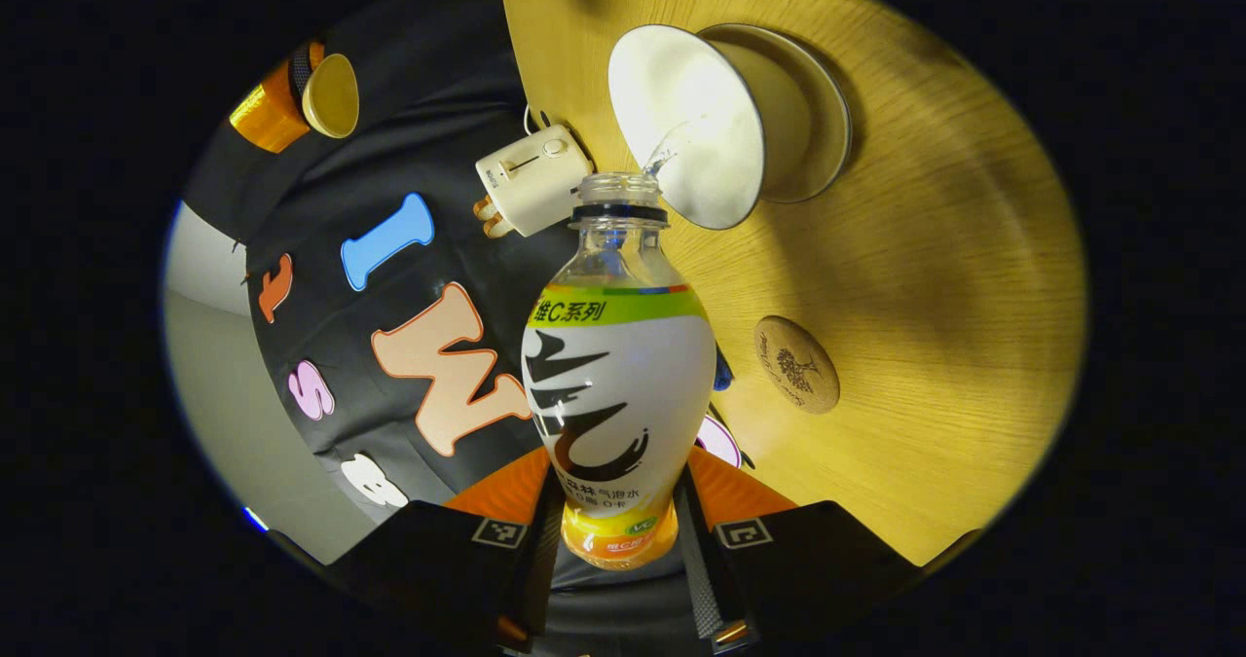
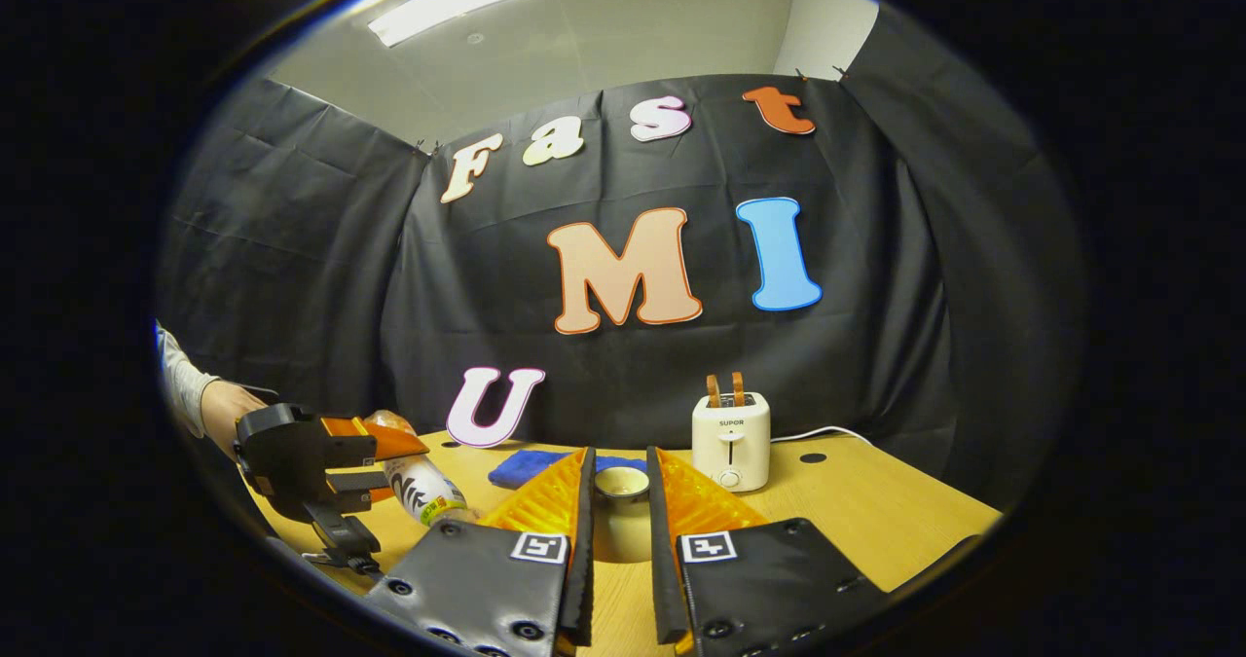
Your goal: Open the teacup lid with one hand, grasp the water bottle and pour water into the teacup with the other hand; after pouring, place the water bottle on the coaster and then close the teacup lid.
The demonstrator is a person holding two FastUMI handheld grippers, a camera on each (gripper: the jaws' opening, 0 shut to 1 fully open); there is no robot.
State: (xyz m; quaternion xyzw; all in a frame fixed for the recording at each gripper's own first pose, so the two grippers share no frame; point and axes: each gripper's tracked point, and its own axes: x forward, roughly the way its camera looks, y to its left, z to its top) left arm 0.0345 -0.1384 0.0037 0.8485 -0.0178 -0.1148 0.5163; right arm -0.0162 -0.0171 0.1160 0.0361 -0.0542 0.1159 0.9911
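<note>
My left gripper [image 1: 623,490] is shut on the lower body of the water bottle [image 1: 618,365]. The bottle is uncapped and tilted, and a thin stream of water [image 1: 664,151] runs from its mouth into the open white teacup [image 1: 686,102] on its saucer [image 1: 823,122]. A round wooden coaster [image 1: 796,364] lies bare on the table beside the cup. My right gripper [image 2: 621,472] is shut on the cream teacup lid [image 2: 621,516], held above the table. In the left gripper view that lid [image 1: 331,95] hangs far off to one side. The right gripper view has the tilted bottle [image 2: 423,490] at lower left.
A white toaster [image 2: 730,440] with two slices stands at the back of the wooden table [image 2: 876,511], its cord trailing right. A blue cloth [image 2: 531,464] lies behind my right fingers. A person's hand [image 2: 219,409] holds the left gripper [image 2: 311,462].
</note>
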